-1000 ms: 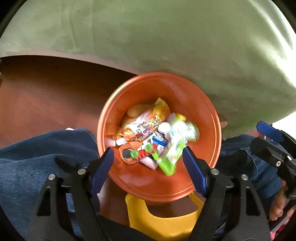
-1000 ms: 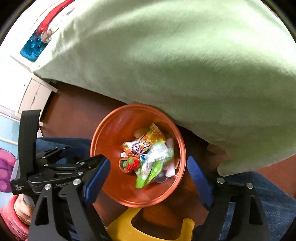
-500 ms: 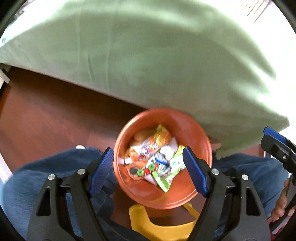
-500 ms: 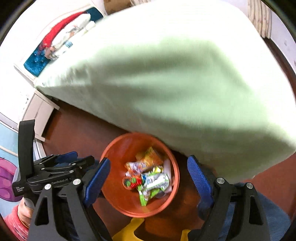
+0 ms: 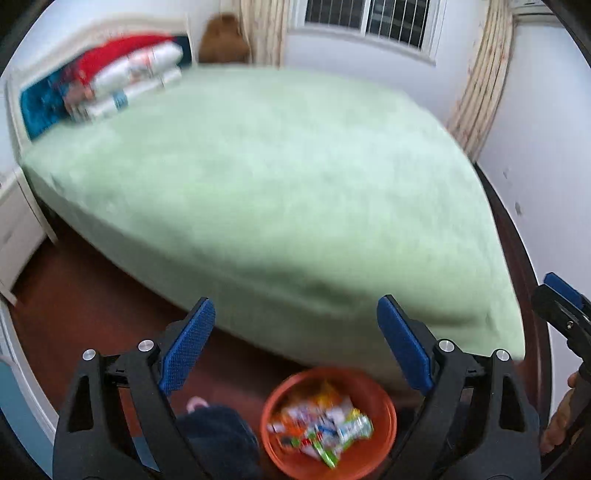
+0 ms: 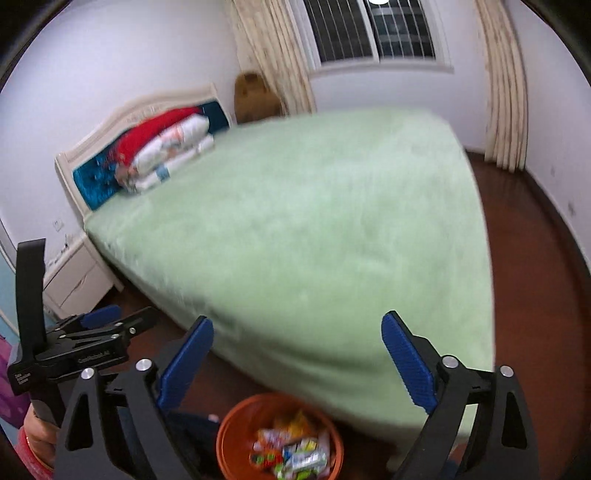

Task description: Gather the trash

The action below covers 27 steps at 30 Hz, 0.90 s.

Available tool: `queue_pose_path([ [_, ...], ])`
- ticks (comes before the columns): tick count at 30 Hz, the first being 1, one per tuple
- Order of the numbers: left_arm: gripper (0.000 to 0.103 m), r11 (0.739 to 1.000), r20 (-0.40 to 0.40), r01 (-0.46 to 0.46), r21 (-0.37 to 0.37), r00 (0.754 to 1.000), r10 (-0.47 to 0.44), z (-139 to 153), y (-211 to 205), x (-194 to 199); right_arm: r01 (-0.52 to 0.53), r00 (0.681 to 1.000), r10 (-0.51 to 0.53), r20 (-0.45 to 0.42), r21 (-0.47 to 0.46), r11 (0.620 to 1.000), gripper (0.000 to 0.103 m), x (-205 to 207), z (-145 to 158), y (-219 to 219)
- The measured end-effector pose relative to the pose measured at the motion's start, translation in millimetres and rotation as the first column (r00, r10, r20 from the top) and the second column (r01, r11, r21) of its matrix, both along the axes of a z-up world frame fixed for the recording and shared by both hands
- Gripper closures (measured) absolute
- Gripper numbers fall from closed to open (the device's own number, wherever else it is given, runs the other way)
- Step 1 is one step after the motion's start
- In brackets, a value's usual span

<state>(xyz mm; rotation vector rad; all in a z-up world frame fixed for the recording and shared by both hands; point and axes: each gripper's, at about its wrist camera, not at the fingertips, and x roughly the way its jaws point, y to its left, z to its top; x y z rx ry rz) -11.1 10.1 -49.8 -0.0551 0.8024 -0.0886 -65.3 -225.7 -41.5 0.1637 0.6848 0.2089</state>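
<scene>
An orange bin [image 5: 384, 417] [image 6: 232, 432] stands on the dark floor by the bed's corner, holding several bright snack wrappers [image 5: 321, 428] [image 6: 291, 454]. My left gripper [image 5: 295, 314] hangs high above the bin, its blue-padded jaws opening wide with nothing between them. My right gripper [image 6: 297, 325] is likewise raised over the bin, jaws opening, nothing between them. The left gripper also shows at the lower left of the right wrist view, the right gripper at the right edge of the left wrist view.
A large bed with a green cover [image 5: 277, 177] [image 6: 314, 229] fills the middle, pillows [image 6: 166, 151] stacked at its headboard. A white nightstand [image 6: 74, 284] stands left of it. Curtains and a window [image 6: 373, 33] line the far wall. A jeans-clad leg [image 5: 218, 435] is beside the bin.
Both grippers have risen and tilted up from just over the bin, so the bin shrank to the bottom edge and the whole bed and room came into view. Both jaws spread wider.
</scene>
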Motion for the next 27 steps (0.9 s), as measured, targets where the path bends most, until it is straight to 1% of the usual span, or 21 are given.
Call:
queue_pose_path([
  [4, 0.015, 1.0, 0.105, -0.023, 0.006, 0.994, 0.022, 39, 4, -6, 0.008, 0.997, -0.007, 0.082, -0.01, 1.0, 0.008, -4, 26, -2],
  [6, 0.015, 0.999, 0.149, -0.036, 0.011, 0.988, 0.034, 52, 3, -9, 0.014, 0.993, -0.011, 0.121, -0.02, 1.0, 0.007, -6, 37, -2],
  [7, 0.012, 0.999, 0.165, -0.04, 0.018, 0.986, 0.037, 58, 3, -10, 0.015, 0.991, -0.012, 0.13, -0.023, 1.0, 0.007, -7, 38, -1],
  [8, 0.012, 0.999, 0.178, -0.042, 0.019, 0.983, 0.038, 63, 3, -12, 0.017, 0.99, -0.013, 0.143, -0.027, 0.999, 0.007, -7, 42, 0],
  [13, 0.012, 0.999, 0.207, -0.047, 0.004, 0.977, 0.045, 75, 0, -13, 0.016, 0.983, -0.009, 0.185, -0.037, 0.999, 0.006, -13, 55, 0],
  [16, 0.012, 0.999, 0.225, -0.051, 0.006, 0.973, 0.049, 77, -4, -18, 0.02, 0.979, -0.01, 0.202, -0.044, 0.999, 0.006, -18, 57, 3],
  [22, 0.012, 0.998, 0.251, -0.055, 0.015, 0.967, 0.049, 82, -6, -23, 0.024, 0.976, -0.013, 0.215, -0.045, 0.999, 0.006, -21, 63, 5],
  [27, 0.012, 0.999, 0.251, -0.051, 0.007, 0.967, 0.047, 84, -5, -25, 0.027, 0.976, -0.017, 0.219, -0.046, 0.999, 0.006, -22, 64, 6],
])
